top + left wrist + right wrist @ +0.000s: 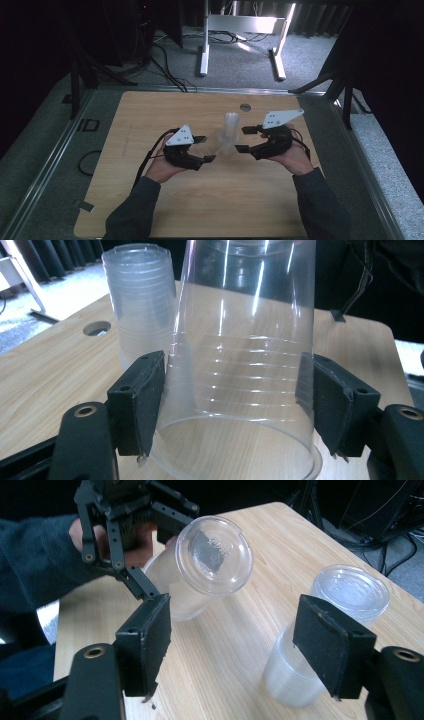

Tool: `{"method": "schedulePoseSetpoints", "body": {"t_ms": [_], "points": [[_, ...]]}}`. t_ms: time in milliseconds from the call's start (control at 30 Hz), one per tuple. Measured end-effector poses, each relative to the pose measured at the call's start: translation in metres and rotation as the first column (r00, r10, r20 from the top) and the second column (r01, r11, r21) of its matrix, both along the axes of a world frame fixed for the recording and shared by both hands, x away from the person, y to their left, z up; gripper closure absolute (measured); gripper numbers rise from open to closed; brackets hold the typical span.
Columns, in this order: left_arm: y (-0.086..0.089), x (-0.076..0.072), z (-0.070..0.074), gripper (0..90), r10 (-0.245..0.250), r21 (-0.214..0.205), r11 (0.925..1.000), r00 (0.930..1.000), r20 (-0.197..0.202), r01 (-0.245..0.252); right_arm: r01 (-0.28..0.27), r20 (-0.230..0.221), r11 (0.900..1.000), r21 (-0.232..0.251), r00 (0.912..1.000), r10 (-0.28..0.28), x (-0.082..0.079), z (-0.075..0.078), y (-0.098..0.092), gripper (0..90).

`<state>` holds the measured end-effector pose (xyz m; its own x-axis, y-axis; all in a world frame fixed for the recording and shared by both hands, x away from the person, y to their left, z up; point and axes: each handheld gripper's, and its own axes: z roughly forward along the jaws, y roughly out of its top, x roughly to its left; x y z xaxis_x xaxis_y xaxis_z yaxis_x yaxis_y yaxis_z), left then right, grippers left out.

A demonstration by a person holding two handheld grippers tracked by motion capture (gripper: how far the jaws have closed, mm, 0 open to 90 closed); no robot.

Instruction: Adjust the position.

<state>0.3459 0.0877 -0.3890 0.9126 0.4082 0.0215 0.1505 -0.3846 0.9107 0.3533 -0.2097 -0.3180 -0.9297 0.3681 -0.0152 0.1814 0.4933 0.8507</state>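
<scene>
Presently the left gripper (206, 148) clamps a single clear cup (240, 365); the right gripper (243, 139), jaws half-open and empty, should seat squarely on the cup stack (325, 635) before closing

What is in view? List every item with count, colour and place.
single cup: one, clear, between the left gripper's pads, base towards the right gripper
cup stack: one, clear, upside down on the table beside the single cup
table: one, light wood, centre
table hole: one, grey, far edge
stand: one, white, on the floor behind
cables: several, black, floor behind
left gripper: one, black, shut on the single cup
right gripper: one, black, open, near the cup stack
</scene>
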Motion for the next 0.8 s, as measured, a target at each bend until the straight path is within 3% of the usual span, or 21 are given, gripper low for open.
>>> {"method": "schedulePoseSetpoints", "body": {"t_ms": [167, 467, 800], "points": [[0.001, 0.001, 0.002, 29.0, -0.011, 0.035, 0.9993, 0.9999, 0.0, 0.011, -0.022, -0.004, 0.9988, -0.044, 0.9997, 0.022, -0.001, 0.002, 0.002, 37.2], [0.0, 0.002, 0.002, 29.0, -0.019, 0.076, 0.9969, 0.9998, 0.001, 0.019, -0.03, 0.01, 0.9952, -0.093, 0.9995, 0.031, -0.002, 0.005, 0.004, 37.4], [-0.004, 0.003, -0.002, 29.0, -0.029, 0.124, 0.9919, 0.9995, -0.01, 0.03, -0.052, 0.016, 0.9755, -0.214, 0.9983, 0.056, -0.002, 0.003, 0.016, 37.3]]}}
